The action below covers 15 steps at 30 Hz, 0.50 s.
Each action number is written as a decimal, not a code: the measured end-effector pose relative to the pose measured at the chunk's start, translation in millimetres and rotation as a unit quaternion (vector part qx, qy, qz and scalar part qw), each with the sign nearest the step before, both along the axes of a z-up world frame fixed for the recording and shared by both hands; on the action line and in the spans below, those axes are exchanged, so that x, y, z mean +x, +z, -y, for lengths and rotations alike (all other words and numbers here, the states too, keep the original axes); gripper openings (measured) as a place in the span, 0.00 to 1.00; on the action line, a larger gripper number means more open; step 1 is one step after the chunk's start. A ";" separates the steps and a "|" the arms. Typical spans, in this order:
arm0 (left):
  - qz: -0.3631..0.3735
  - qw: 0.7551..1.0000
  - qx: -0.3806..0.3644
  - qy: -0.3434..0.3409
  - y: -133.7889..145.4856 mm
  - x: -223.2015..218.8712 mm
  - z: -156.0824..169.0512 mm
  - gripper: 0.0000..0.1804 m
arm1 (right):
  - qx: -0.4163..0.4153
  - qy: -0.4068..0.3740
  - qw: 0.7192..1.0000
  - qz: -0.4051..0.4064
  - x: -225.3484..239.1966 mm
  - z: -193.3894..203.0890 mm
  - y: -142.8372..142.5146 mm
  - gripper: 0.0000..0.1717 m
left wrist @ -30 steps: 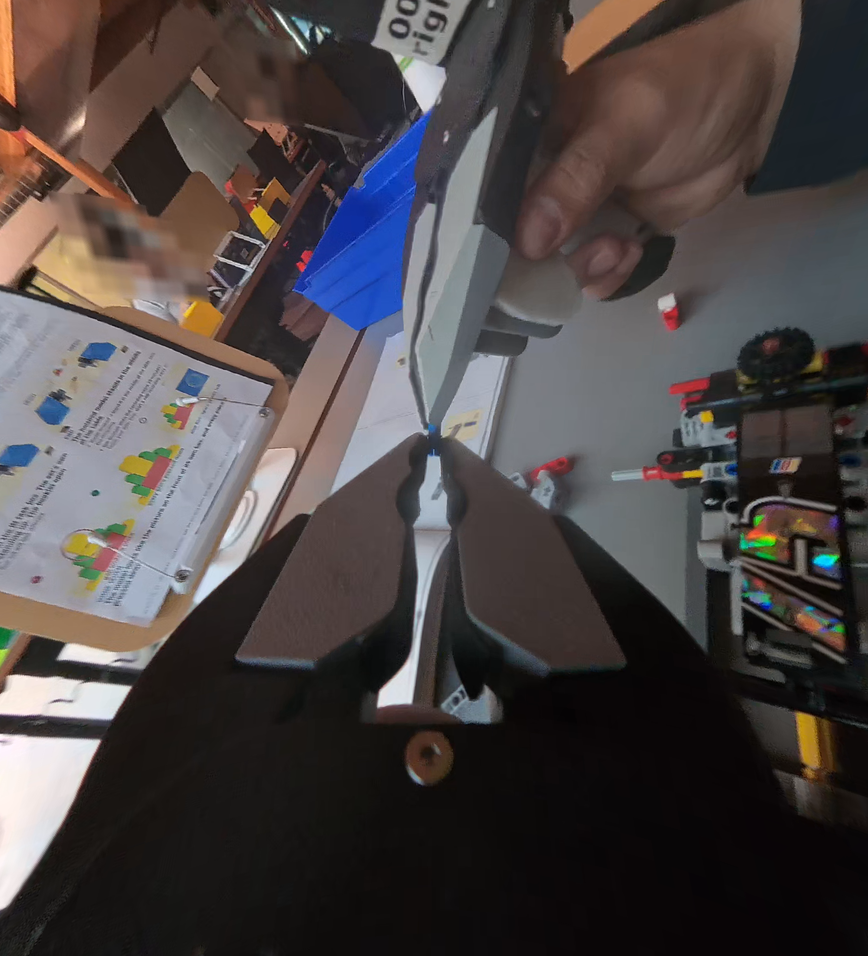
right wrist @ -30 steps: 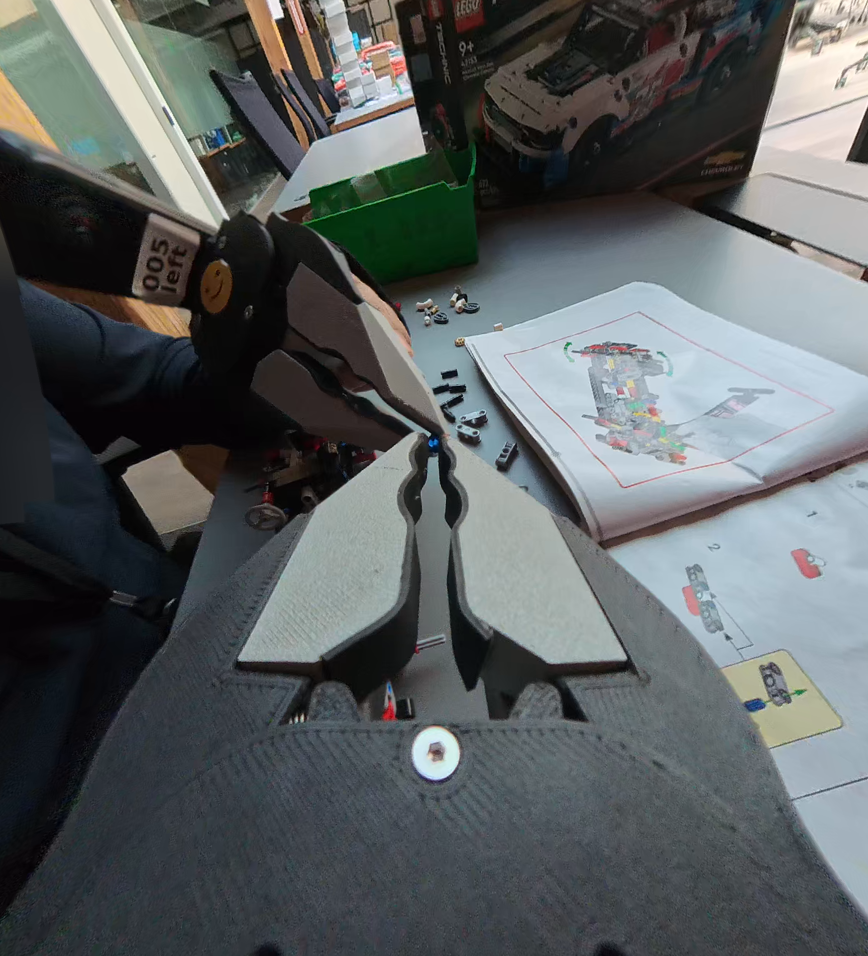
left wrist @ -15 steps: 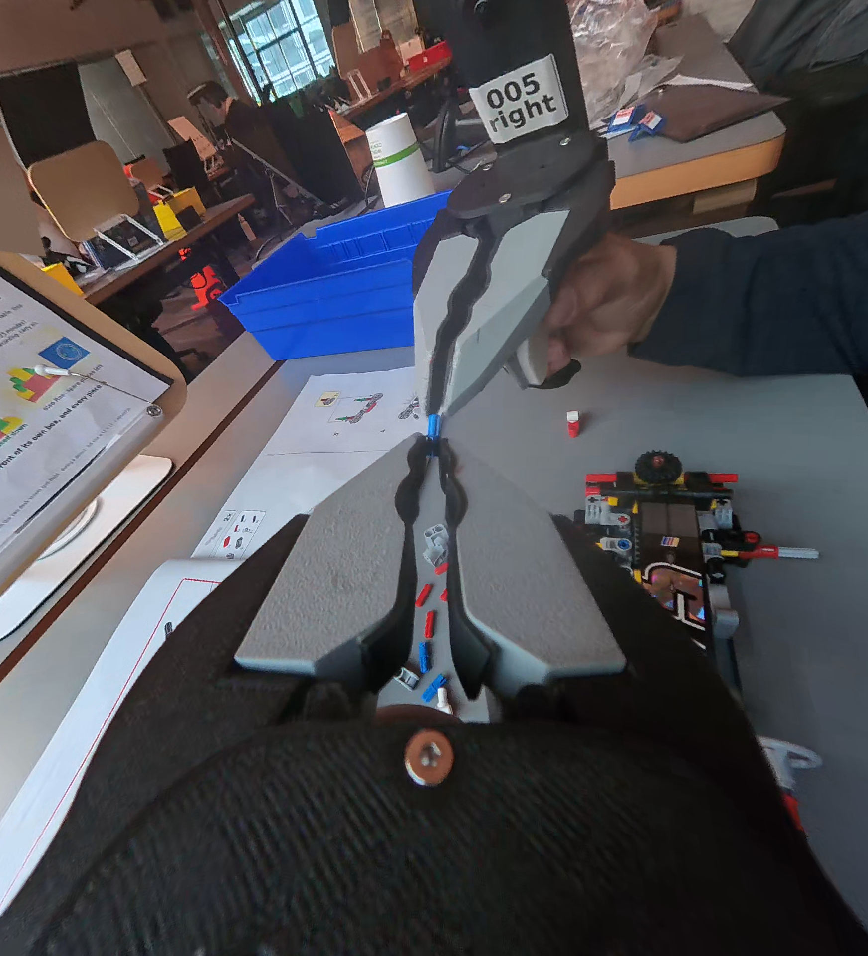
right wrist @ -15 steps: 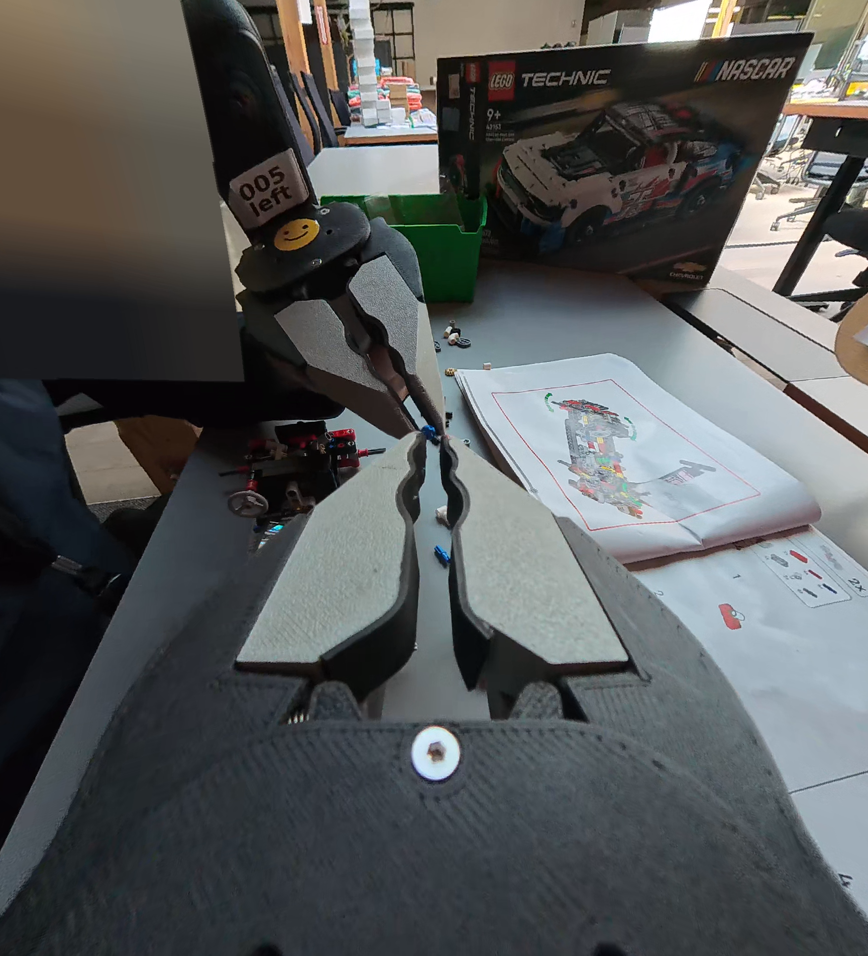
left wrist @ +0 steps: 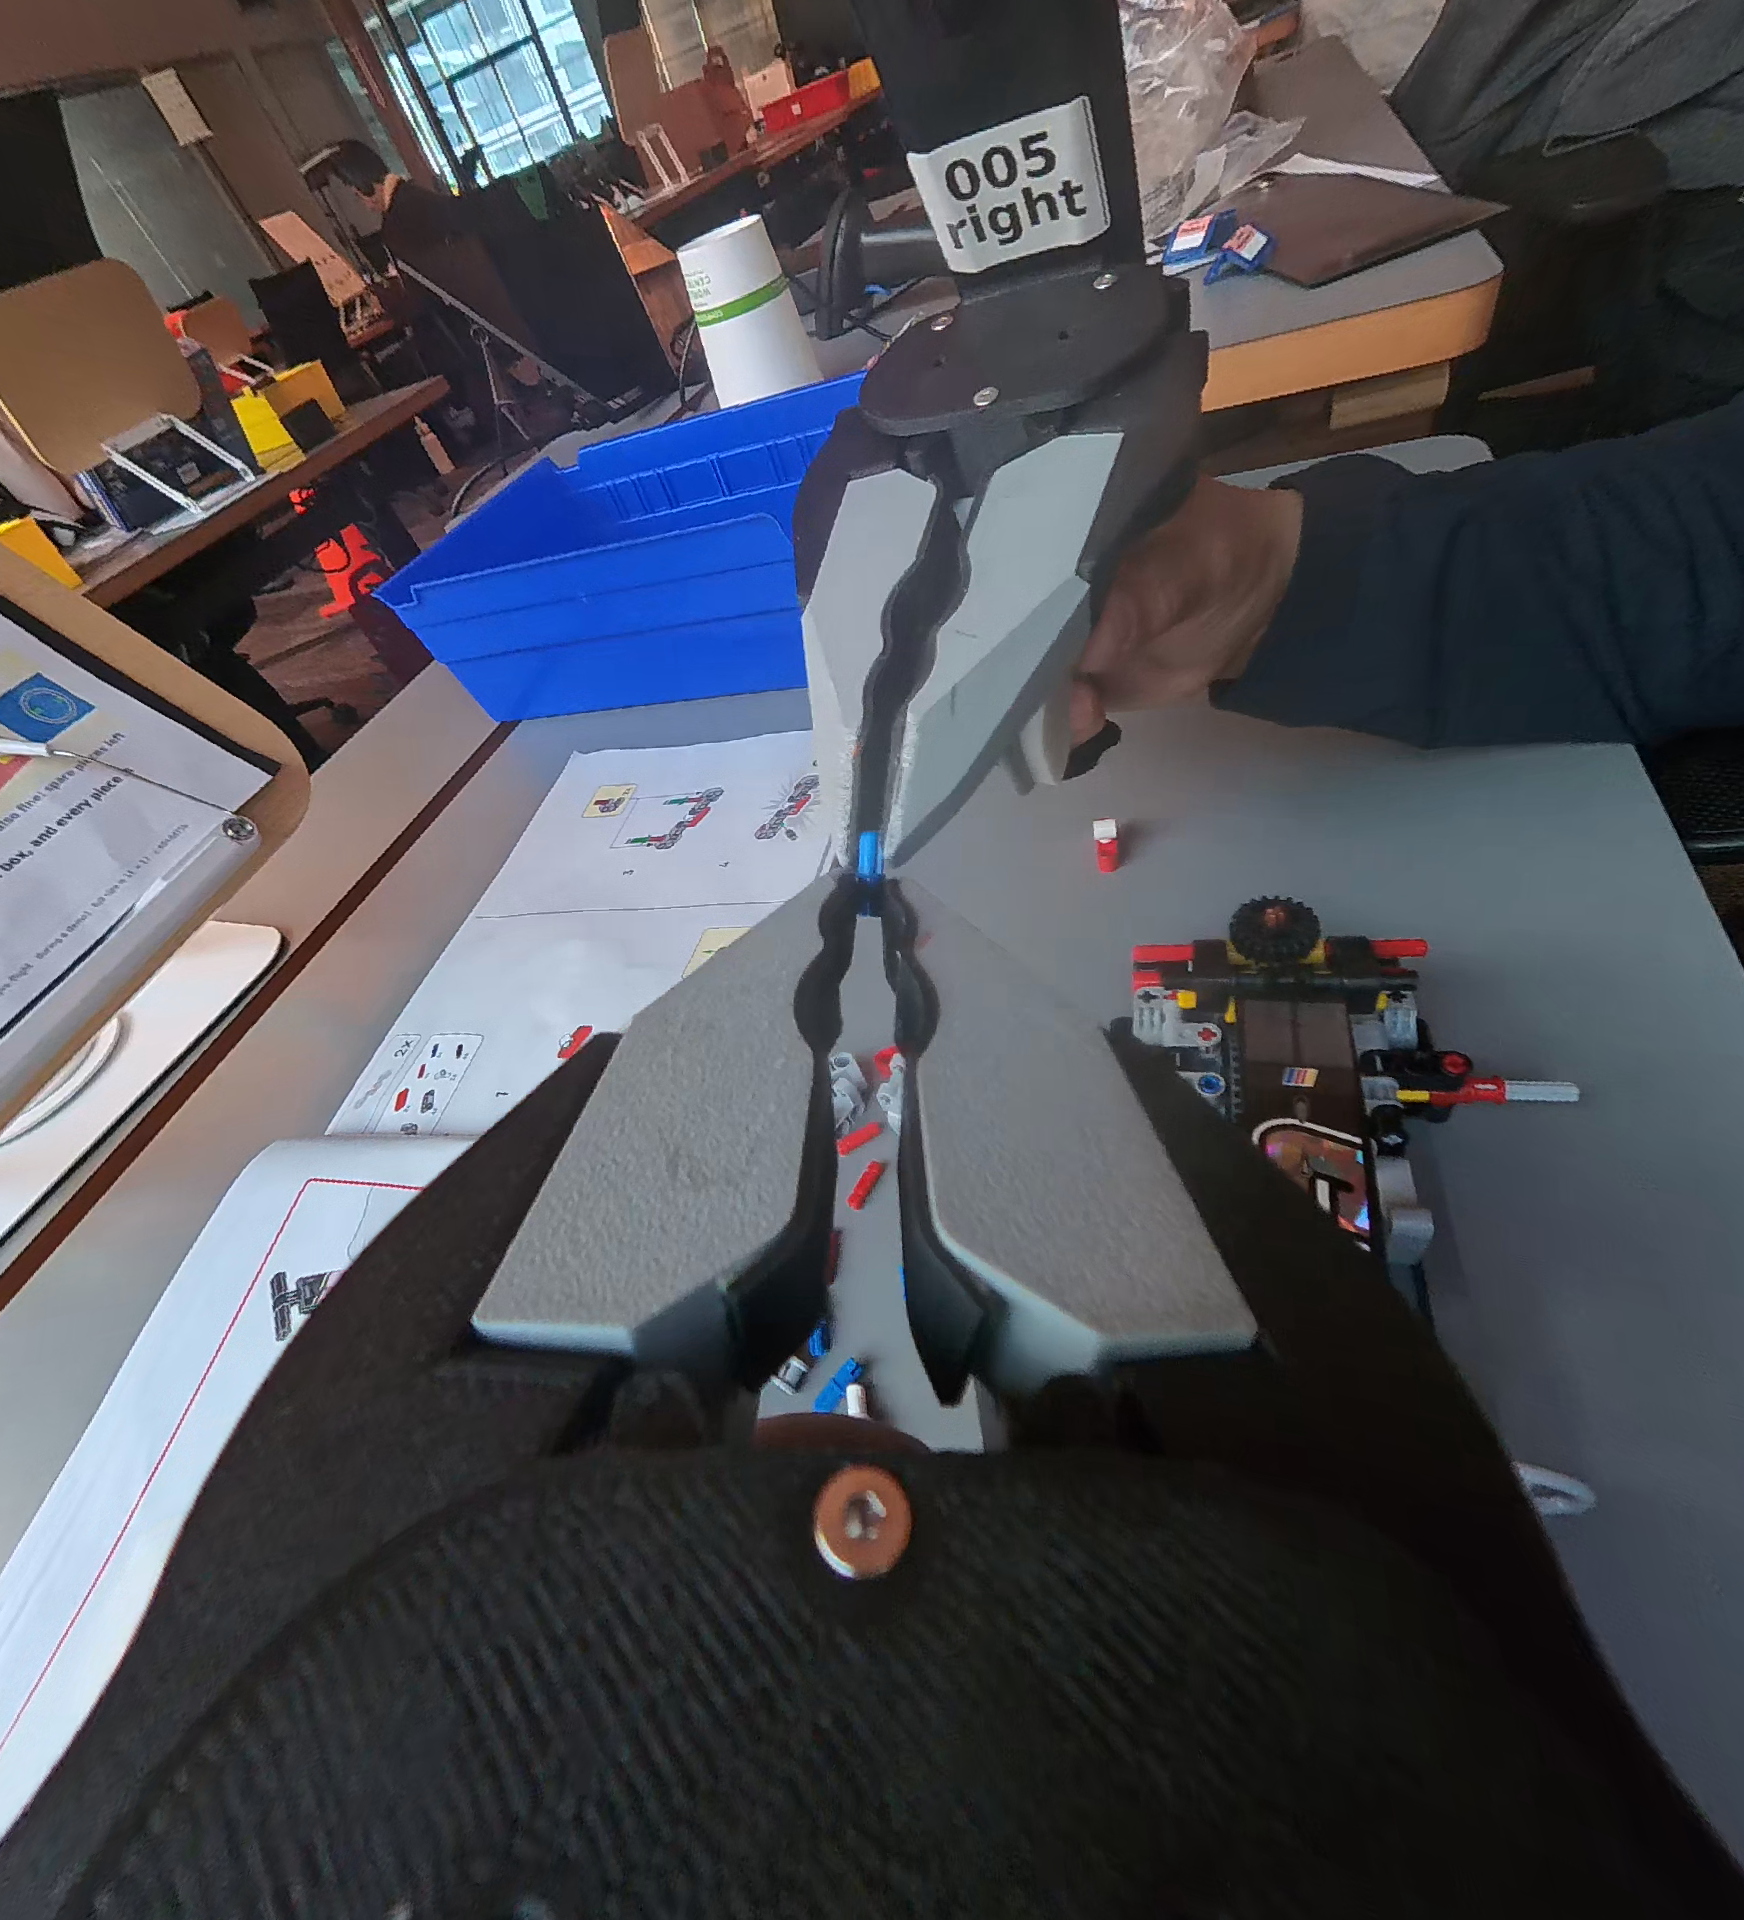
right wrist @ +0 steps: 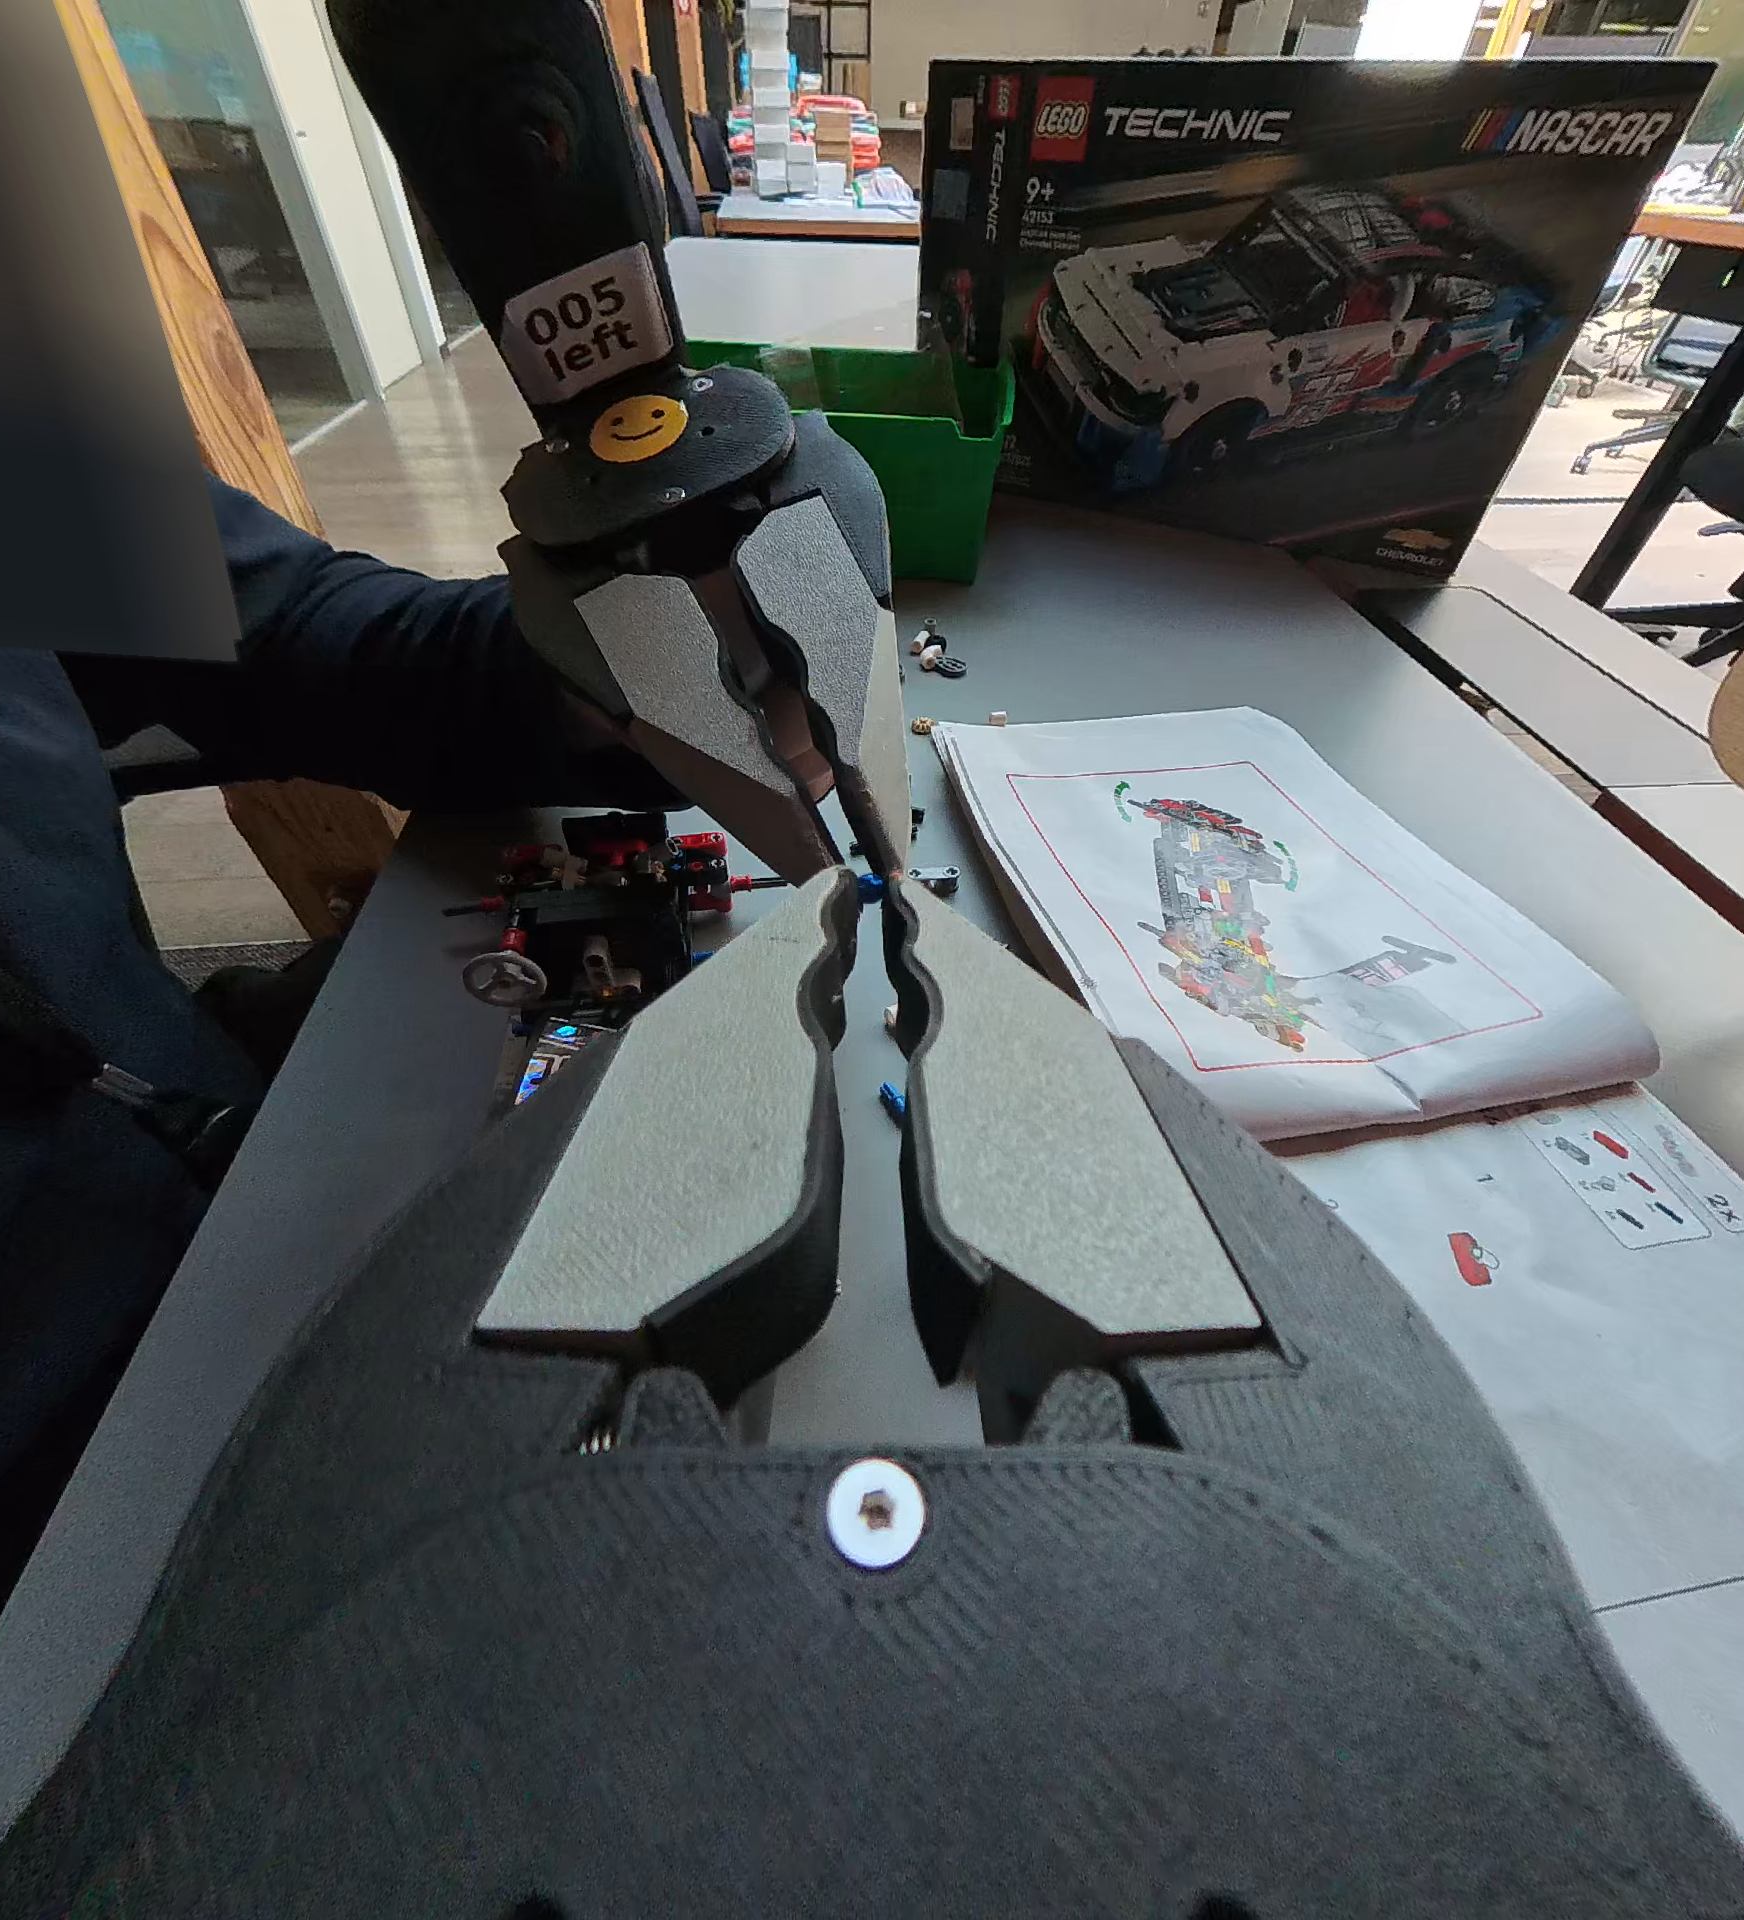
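Two pairs of tongs meet tip to tip above the grey table [left wrist: 1470,831], and one small blue plastic pin [left wrist: 866,868] sits between them.

In the left wrist view, at the far left, a printed sheet in a wooden-framed stand [left wrist: 68,810] leans at the edge. Next to it lie white instruction sheets [left wrist: 639,831], and behind them stands a blue plastic bin [left wrist: 587,613]. In the middle, the left tongs [left wrist: 866,906] are pressed together on the lower end of the blue pin. The right tongs [left wrist: 863,831] come down from above, held by a hand [left wrist: 1180,613] in a dark sleeve, and they pinch the upper end of the same pin. Under the tips, small red, white and blue loose pieces [left wrist: 863,1132] are scattered on the table. To the right rests a partly built black and red toy car chassis [left wrist: 1294,1070], with a small red and white piece [left wrist: 1105,842] near it.

In the right wrist view the chassis [right wrist: 598,914] is on the left, the pin [right wrist: 870,885] in the centre, then an open instruction booklet [right wrist: 1263,914], a green plastic bin [right wrist: 909,468] and a large toy car box [right wrist: 1283,301] behind.

It seems the chassis is only partly assembled; many loose pieces remain on the table, and the pin is joined to nothing yet.
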<state>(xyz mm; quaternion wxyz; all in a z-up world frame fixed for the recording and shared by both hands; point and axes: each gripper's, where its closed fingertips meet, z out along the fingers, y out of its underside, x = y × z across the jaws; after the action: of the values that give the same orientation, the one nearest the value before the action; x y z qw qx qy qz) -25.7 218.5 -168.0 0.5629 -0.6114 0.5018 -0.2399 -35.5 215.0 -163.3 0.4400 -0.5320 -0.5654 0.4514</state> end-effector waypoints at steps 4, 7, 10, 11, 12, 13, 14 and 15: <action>-0.001 1.000 -0.005 -0.002 -0.9 0.5 0.7 0.01 | 0.007 0.003 1.000 0.003 0.5 1.0 -1.2 0.01; -0.002 1.000 -0.015 0.001 -2.6 0.1 -0.3 0.01 | 0.014 -0.004 1.000 0.007 -0.3 -0.3 -2.4 0.01; -0.006 1.000 -0.025 0.003 -5.3 -0.5 -1.5 0.01 | 0.061 -0.020 0.998 0.015 -1.3 -1.7 -4.8 0.01; -0.009 1.000 -0.028 0.004 -6.8 -0.7 -1.8 0.01 | 0.079 -0.025 0.996 0.019 -1.5 -2.2 -6.2 0.01; -0.012 0.999 -0.031 0.002 -8.4 -0.4 -1.4 0.01 | 0.088 -0.027 0.996 0.023 -1.7 -2.0 -7.5 0.01; -0.016 0.999 -0.035 0.000 -10.0 0.0 -0.8 0.01 | 0.088 -0.024 0.995 0.027 -1.5 -1.1 -8.9 0.01; -0.018 0.999 -0.039 -0.004 -11.6 0.8 0.2 0.01 | 0.082 -0.018 0.996 0.031 -1.1 0.0 -10.4 0.01; -0.019 0.999 -0.042 -0.006 -12.9 1.7 1.0 0.01 | 0.074 -0.013 0.997 0.035 -0.2 0.8 -11.7 0.01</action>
<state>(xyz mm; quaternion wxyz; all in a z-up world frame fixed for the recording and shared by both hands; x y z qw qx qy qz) -24.0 217.5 -180.9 0.5251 -0.6361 0.5059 -0.2526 -35.7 214.2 -175.0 0.4636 -0.5209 -0.6055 0.3836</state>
